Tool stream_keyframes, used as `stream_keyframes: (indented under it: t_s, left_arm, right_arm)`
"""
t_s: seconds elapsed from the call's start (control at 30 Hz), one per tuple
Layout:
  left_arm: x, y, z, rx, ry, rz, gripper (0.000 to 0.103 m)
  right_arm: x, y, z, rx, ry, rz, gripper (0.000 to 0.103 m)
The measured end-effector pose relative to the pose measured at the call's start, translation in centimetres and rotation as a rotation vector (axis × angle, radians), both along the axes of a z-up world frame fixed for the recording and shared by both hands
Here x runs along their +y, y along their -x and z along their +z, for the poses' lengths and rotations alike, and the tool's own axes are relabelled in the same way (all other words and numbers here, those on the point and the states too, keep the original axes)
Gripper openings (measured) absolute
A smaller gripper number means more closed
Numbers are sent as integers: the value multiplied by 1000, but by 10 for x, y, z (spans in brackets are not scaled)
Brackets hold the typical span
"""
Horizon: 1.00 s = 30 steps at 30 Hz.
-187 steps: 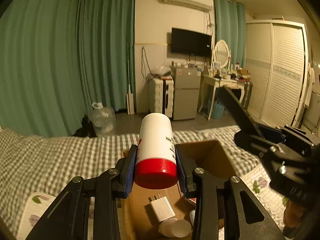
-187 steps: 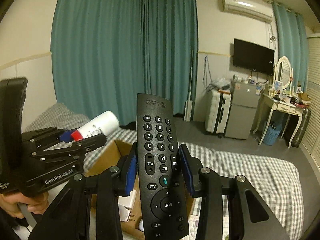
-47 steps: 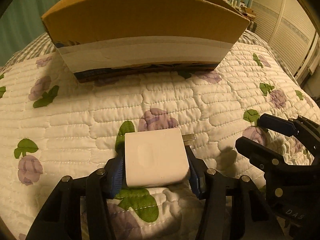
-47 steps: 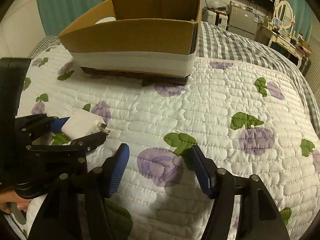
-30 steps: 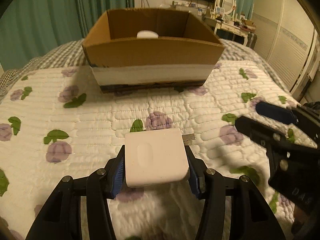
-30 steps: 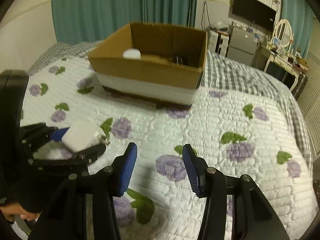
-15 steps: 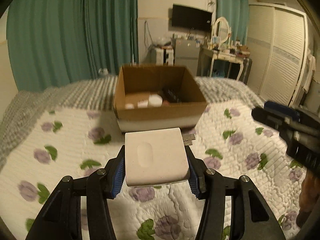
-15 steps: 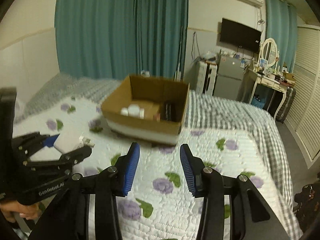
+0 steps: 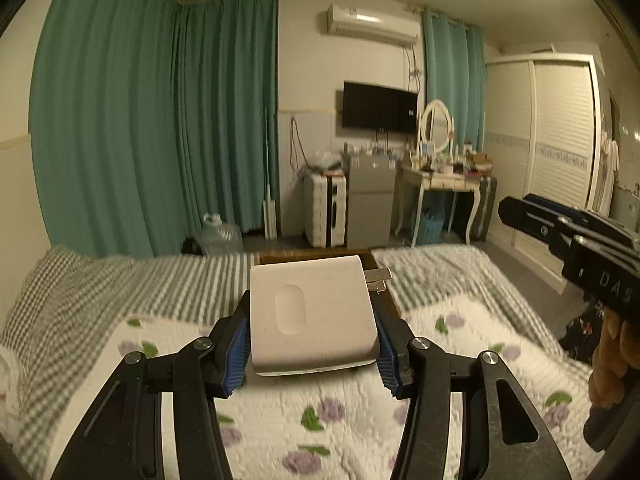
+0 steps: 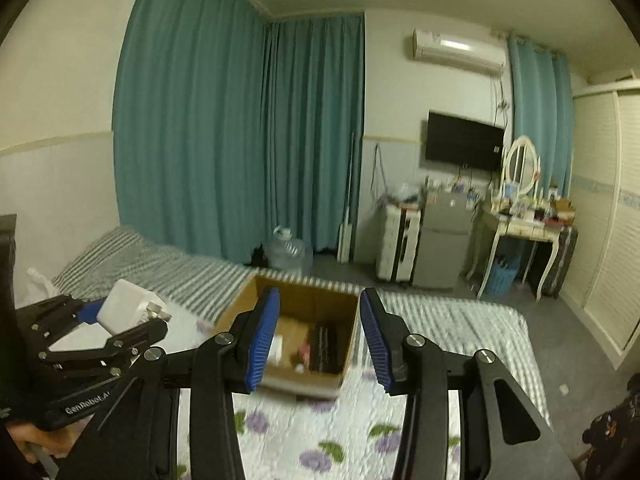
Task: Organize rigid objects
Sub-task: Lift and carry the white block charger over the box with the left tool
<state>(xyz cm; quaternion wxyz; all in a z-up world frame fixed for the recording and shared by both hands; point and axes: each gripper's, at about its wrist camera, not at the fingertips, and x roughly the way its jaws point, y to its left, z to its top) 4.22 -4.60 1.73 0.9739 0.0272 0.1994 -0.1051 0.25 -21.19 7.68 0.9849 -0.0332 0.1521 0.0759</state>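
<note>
A white plug-in charger (image 9: 312,312) with its metal prongs to the right is clamped between the blue pads of my left gripper (image 9: 310,306), held in the air over the bed. It hides most of the open cardboard box (image 9: 276,257) behind it. In the right wrist view the box (image 10: 240,312) sits on the quilt ahead and below, with a black remote (image 10: 325,346) and small white items inside. My right gripper (image 10: 320,300) hovers in front of the box, its jaws apart with nothing between them. The left gripper (image 10: 120,320) with the charger (image 10: 128,308) shows at the left.
A flowered white quilt (image 9: 320,420) over a grey checked sheet covers the bed. Beyond the bed's foot stand a water jug (image 10: 288,254), a small fridge (image 10: 444,240), a dressing table (image 10: 524,232) and a wardrobe (image 9: 560,140). Teal curtains (image 10: 240,140) line the far wall.
Both grippers have risen and tilted up from the quilt, so the box has dropped lower in view and the room shows. The charger stays clamped in the left. The right jaws narrowed a little.
</note>
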Motion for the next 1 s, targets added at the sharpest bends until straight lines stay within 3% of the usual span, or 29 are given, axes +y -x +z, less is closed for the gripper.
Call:
stream_keyframes:
  t_s: [0.2,0.43,0.6,1.0]
  left_arm:
    - [4,-30,23,-39,27,8,54]
    - [0,-71,28,-45,24,-13,54]
    - [0,-110,18,-10,65,-28,54]
    - [-14,-209,-62,124,1,24,54]
  right_arm:
    - [7,-19,26,-74,10,14,42]
    - [20,-53,30,-130,31,21,42]
    - [30,-97,13,-100,35,52,42]
    - [36,-202,-71,58,44,85,42]
